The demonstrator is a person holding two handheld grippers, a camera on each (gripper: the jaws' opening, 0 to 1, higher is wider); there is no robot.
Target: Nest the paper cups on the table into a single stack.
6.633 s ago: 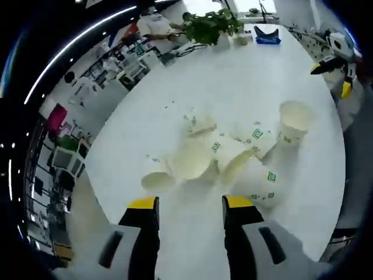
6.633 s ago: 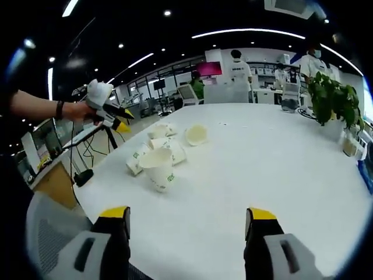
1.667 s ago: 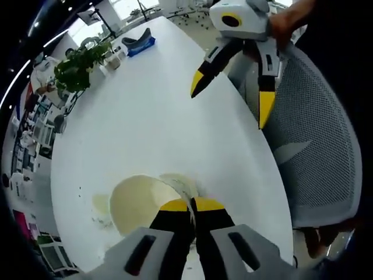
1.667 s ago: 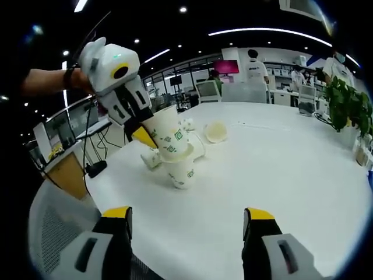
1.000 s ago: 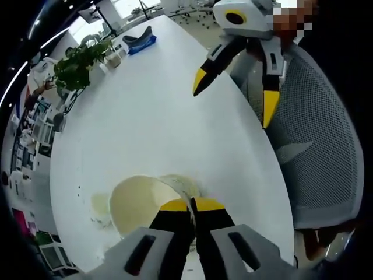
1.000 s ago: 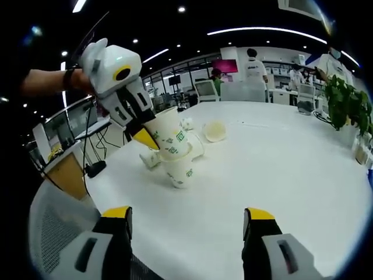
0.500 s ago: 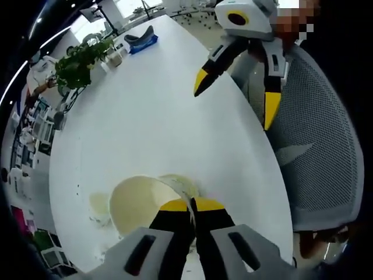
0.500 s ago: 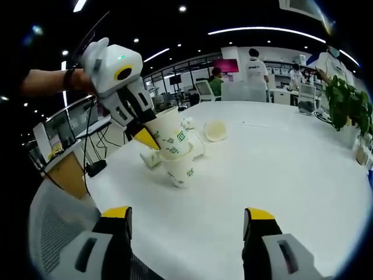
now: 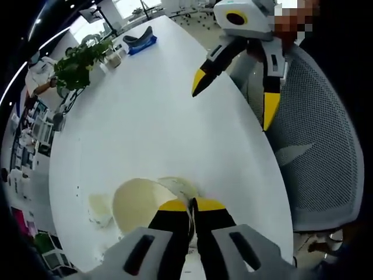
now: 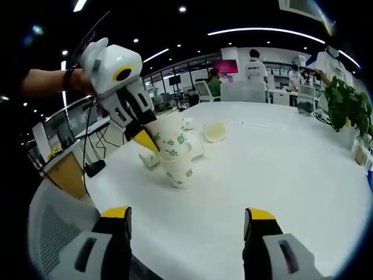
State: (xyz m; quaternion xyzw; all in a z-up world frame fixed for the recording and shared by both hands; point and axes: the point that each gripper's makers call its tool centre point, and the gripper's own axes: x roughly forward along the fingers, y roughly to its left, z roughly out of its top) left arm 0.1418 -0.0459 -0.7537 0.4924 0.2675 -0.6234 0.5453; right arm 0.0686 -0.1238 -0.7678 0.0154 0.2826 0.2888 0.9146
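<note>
Left gripper view: the left gripper [image 9: 191, 205] has its jaws pressed together on the rim of a paper cup [image 9: 143, 204], whose open mouth faces the camera. A second rim [image 9: 182, 185] shows just behind it, so the held cup seems to sit at or partly inside another cup's mouth; how deep it has gone I cannot tell. A further cup [image 9: 99, 207] lies nearby toward the table's [image 9: 145, 116] left edge. The right gripper [image 9: 233, 79] hangs over the table's right edge, well apart from the cups, its jaws spread.

Right gripper view: the held cup [image 10: 169, 137] is tilted, its base pointing down into the upright cup [image 10: 179, 169] near the table's [image 10: 280, 169] left edge, with the left gripper [image 10: 143, 137] clamped on its upper rim. The cup's long axis leans away from the lower cup's, so nesting probably depends on bringing it upright while pressing down. More cups [image 10: 214, 130] lie behind, toward the far edge. The right gripper [image 10: 186, 219] has its jaws wide apart, holding nothing, well short of the cups; the left is the nearer by far.
</note>
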